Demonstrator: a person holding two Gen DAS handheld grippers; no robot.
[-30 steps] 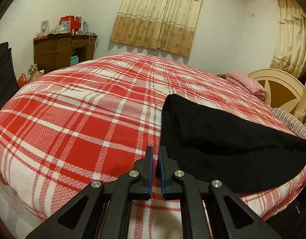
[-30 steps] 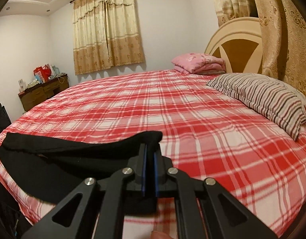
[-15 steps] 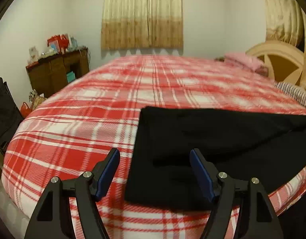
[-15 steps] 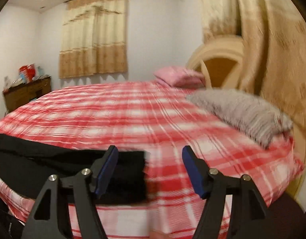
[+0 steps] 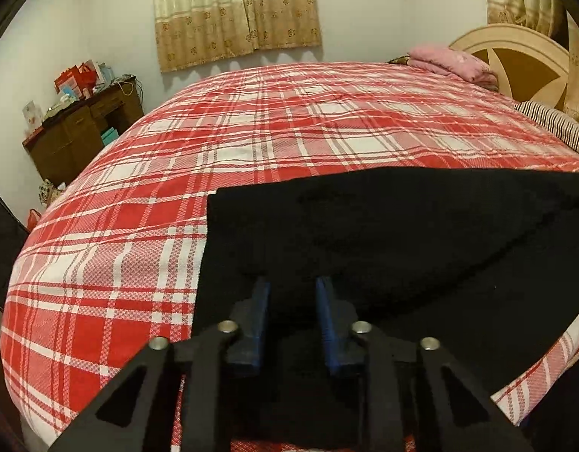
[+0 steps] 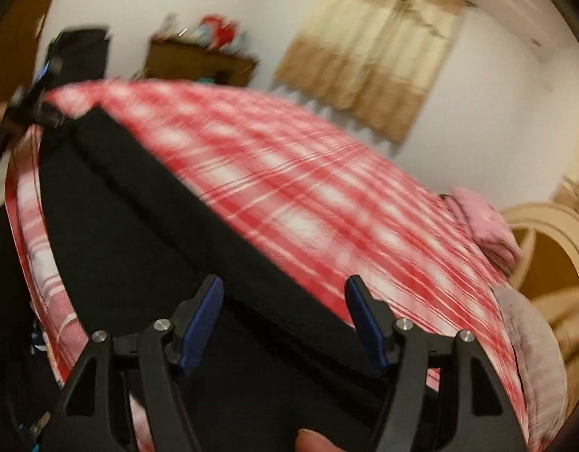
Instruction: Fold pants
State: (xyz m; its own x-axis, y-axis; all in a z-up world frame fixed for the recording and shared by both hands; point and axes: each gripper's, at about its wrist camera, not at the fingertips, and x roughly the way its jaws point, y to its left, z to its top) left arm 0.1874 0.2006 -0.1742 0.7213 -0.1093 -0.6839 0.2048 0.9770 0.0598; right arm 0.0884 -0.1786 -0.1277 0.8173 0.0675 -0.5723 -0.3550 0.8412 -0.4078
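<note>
The black pants (image 5: 402, 233) lie folded lengthwise along the near edge of the red plaid bed (image 5: 251, 143). My left gripper (image 5: 292, 286) hovers over their left end, jaws partly apart with nothing between them. In the right wrist view the pants (image 6: 146, 233) run from near right to far left. My right gripper (image 6: 283, 286) is wide open above their right end, empty. The left gripper shows small at their far end in the right wrist view (image 6: 44, 109). The right wrist view is motion-blurred.
A striped pillow (image 5: 556, 128) and a pink folded blanket (image 5: 451, 62) lie by the headboard (image 5: 523, 56) on the right. A dark wooden desk (image 5: 82, 128) with clutter stands left of the bed. A curtain (image 5: 236, 11) hangs on the far wall.
Both grippers opened and let go of the pants. The left one has since narrowed and moved over the pants' left end. The right one has swung left, now looking along the pants.
</note>
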